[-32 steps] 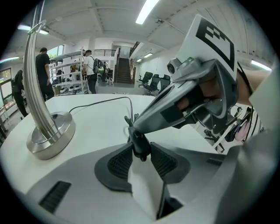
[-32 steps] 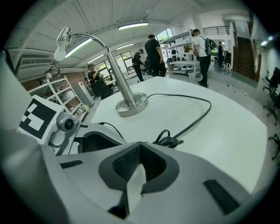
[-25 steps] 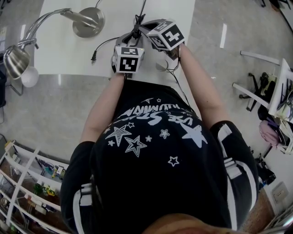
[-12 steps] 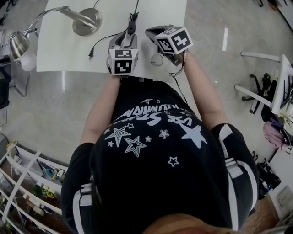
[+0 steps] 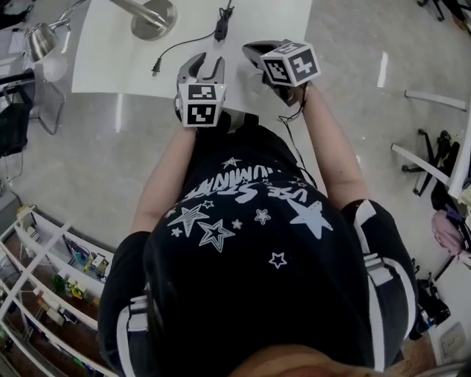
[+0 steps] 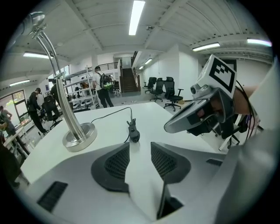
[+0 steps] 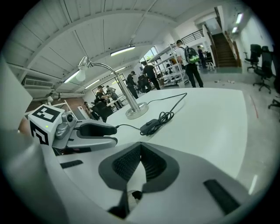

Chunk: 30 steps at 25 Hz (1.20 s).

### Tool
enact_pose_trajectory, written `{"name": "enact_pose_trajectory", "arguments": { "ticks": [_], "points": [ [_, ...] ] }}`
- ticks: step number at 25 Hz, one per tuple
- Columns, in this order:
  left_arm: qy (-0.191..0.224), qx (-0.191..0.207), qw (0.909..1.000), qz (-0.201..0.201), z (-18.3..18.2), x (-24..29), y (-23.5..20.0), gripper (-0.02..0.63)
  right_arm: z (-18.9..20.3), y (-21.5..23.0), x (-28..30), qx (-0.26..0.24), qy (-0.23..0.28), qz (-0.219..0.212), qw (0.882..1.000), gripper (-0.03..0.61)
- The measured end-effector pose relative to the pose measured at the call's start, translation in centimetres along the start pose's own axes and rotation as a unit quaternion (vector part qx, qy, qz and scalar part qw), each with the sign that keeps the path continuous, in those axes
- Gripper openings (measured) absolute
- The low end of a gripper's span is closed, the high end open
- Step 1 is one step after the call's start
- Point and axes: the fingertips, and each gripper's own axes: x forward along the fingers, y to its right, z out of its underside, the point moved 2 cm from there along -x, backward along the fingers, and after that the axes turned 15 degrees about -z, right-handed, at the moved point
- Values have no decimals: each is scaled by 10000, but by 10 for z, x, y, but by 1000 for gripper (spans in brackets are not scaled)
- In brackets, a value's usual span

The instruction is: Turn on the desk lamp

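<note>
Looking down on a white tabletop (image 5: 110,59), glossy and almost bare, set on a pale grey polished floor (image 5: 88,169). The desk lamp (image 5: 153,16) stands on its round silver base at the far left of the tabletop. Its curved stem reaches out past the left edge, so the lamp head (image 5: 40,40) hangs over the floor near a black chair (image 5: 15,118).

The black cord (image 7: 166,116) trails across the surface. Its plug (image 5: 156,70) lies loose on the tabletop, and the inline switch (image 6: 133,134) sits just ahead of the left gripper (image 6: 140,146). That gripper's jaws stand wide apart, with nothing between them but white surface. The right gripper (image 7: 140,148) is just beside it over the near part of the tabletop, jaws pinched together at the tips and empty. Both are well apart from the lamp base.

Around them is a big open workshop: strip lights (image 6: 136,15) on a ribbed ceiling, a staircase (image 6: 128,81) at the back, office chairs (image 6: 164,87), and shelving racks (image 6: 78,94) with people (image 6: 103,87) standing by them. Off to the person's left, a white shelf (image 5: 44,287) holds small colourful items.
</note>
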Motion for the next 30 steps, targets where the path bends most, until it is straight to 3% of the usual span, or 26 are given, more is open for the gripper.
{"name": "enact_pose_trajectory", "arguments": {
  "ticks": [8, 14, 19, 30],
  "points": [
    [136, 221, 9994, 242, -10, 2, -4, 144, 9, 5, -7, 394, 405, 272, 9980, 5],
    [236, 237, 9979, 548, -9, -6, -29, 144, 9, -1, -6, 692, 695, 724, 9925, 5],
    [394, 181, 9966, 695, -5, -10, -67, 144, -3, -27, 15, 860, 983, 1017, 9862, 5],
    [452, -193, 9922, 1142, 9, -31, -126, 144, -25, -85, 66, 752, 1215, 1228, 9821, 5]
  ]
}}
